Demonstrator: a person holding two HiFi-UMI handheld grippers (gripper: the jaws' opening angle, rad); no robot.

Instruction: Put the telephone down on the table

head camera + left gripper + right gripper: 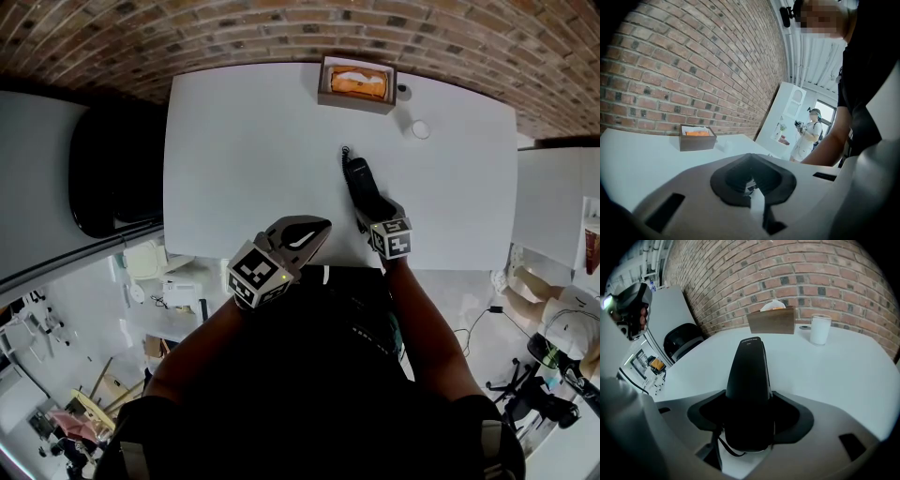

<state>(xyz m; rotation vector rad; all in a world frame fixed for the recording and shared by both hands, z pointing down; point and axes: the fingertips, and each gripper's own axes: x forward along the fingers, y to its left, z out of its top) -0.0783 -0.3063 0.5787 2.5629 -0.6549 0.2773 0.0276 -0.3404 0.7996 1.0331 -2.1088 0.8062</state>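
Our right gripper [749,416] clamps the telephone handset [749,376], which juts forward from its jaws; we judge it stiff, light, slippery. Our left gripper [752,190] is closed, empty.

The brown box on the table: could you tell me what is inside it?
An orange item and some white paper lie inside the brown box. Its walls hide anything deeper.

Upper middle of the head view is taken up by the table [244,169]. At its top edge, centre, the box [357,82] is set; the cup [420,129] is placed just lower right of it. The telephone [359,180] is held at frame centre by the right gripper [373,208]. The left gripper [309,232] is positioned lower left of that.
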